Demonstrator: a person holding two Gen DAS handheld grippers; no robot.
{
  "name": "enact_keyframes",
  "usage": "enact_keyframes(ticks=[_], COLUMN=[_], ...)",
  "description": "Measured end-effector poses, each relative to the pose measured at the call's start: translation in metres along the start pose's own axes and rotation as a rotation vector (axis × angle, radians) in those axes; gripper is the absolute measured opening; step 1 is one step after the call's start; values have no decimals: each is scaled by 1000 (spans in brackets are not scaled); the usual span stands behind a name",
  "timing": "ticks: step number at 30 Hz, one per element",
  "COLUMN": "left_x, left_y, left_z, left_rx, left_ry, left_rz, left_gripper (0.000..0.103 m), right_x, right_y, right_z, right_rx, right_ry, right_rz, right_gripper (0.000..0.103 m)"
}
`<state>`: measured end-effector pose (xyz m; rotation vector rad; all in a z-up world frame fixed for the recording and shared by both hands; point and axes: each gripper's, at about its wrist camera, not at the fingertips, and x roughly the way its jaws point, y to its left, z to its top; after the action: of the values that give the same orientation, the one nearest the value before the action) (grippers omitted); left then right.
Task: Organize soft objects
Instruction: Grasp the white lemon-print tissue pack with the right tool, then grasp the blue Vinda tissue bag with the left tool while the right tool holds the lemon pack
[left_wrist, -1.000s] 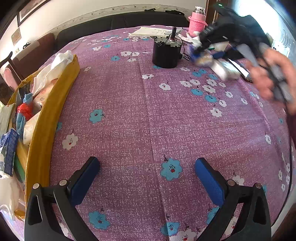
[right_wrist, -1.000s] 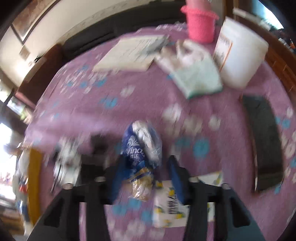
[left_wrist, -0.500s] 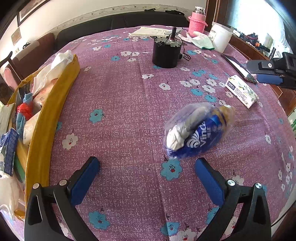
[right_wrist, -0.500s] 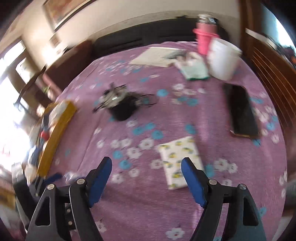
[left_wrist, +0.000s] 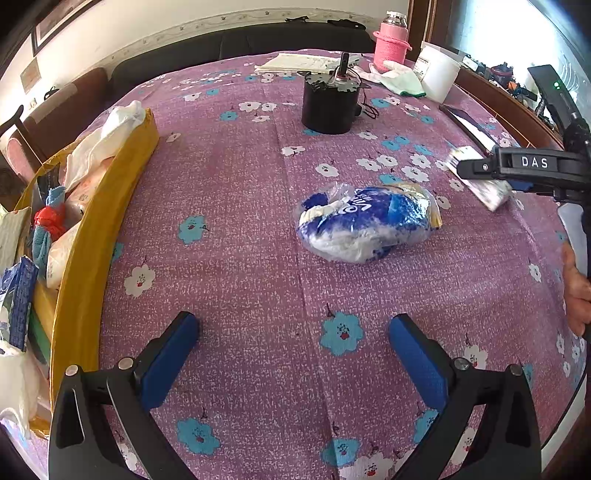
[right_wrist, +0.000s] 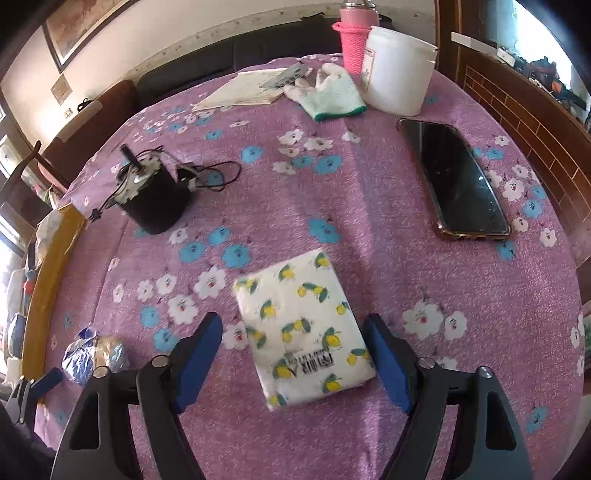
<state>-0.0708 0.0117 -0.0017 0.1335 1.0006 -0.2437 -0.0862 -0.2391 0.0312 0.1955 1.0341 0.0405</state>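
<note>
A blue-and-white plastic bag of tissue (left_wrist: 365, 227) lies on the purple flowered cloth, ahead of my left gripper (left_wrist: 293, 332), which is open and empty. The same bag (right_wrist: 96, 354) shows at the lower left of the right wrist view. A flat white tissue pack with lemon print (right_wrist: 303, 325) lies partly between the blue pads of my right gripper (right_wrist: 293, 332). Its jaws are closing, and the pads stand clear of the pack's sides. A yellow box (left_wrist: 107, 221) at the left edge holds cloths and soft packs.
A black round device with wires (left_wrist: 330, 105) stands mid-table. A dark phone (right_wrist: 458, 181) lies to the right, near the table edge. At the back are a white tub (right_wrist: 397, 74), a pink bottle (right_wrist: 354, 40), a glove (right_wrist: 332, 96) and papers (right_wrist: 243, 90).
My right gripper let go of the blue bag, which now rests on the cloth before the left gripper. The right gripper moved right, over the lemon pack. The left gripper stayed still.
</note>
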Motion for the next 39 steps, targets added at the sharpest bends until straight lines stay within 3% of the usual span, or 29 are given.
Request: enact_keyframes(ticks=[1, 6, 10, 15, 18, 20, 22, 28, 31, 34, 39], left_x=[0, -7, -17, -19, 0, 17, 25, -7, -26, -34, -21], left_y=[0, 6, 14, -11, -26, -30, -36, -62, -52, -29, -6], left_z=[-1, -4, 5, 33, 46, 49, 45, 28, 25, 24, 23], left_rx=[1, -24, -88, 93, 182, 154, 120, 172, 137, 59, -23], left_ry=[-1, -5, -21, -92, -73, -12, 37, 27, -24, -59, -25], left_rz=[-1, -49, -238, -156, -77, -77, -136, -278, -277, -225, -187], left_gripper=[103, 103, 103, 103, 103, 103, 103, 103, 103, 103, 103], right_x=[-2, -18, -27, -25, -23, -21, -21, -21, -21, -21, -21], right_y=[3, 10, 2, -3, -3, -6, -9, -11, -12, -11, -11], right_z=[-4, -31, -49, -52, -49, -47, -46, -46, -46, -46, -47], right_rx=[-15, -30, 1, 45, 57, 67, 78, 87, 92, 91, 86], right_ry=[8, -4, -79, -139, -142, -143, -143, -144, -145, -145, -147], right_rz=[1, 18, 80, 135, 150, 165, 181, 198, 204, 202, 193], right_gripper=[57, 57, 59, 59, 59, 59, 59, 59, 59, 59, 59])
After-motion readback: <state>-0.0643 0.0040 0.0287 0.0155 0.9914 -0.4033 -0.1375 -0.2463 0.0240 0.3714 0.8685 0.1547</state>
